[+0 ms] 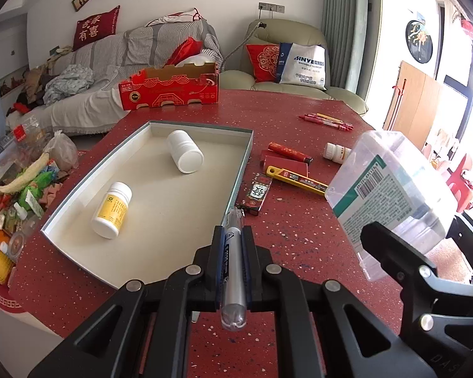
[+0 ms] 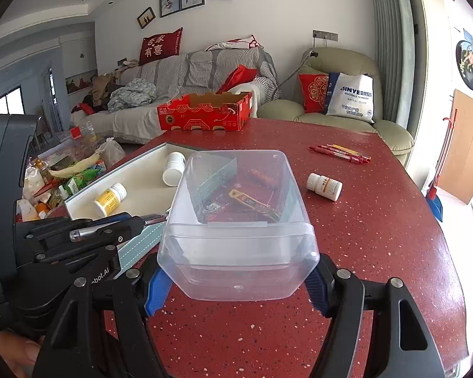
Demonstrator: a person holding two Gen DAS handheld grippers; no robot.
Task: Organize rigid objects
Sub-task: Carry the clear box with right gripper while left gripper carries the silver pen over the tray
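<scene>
My left gripper (image 1: 232, 245) is shut on a silver pen (image 1: 234, 271), held over the near right corner of the shallow white tray (image 1: 179, 214). The tray holds a white bottle (image 1: 185, 151) and a yellow-labelled bottle (image 1: 112, 209), both on their sides. My right gripper (image 2: 236, 280) is shut on a clear plastic box (image 2: 239, 220), held above the red table; the box also shows in the left wrist view (image 1: 391, 195). The left gripper with the pen (image 2: 116, 226) sits just left of the box.
On the red table (image 2: 378, 236) lie a yellow utility knife (image 1: 294, 179), a red tube (image 1: 290, 152), a small printed box (image 1: 257, 193), an orange-labelled bottle (image 2: 324, 186) and red pens (image 2: 340, 153). A red carton (image 1: 170, 91) stands at the far edge. Clutter lies left of the table.
</scene>
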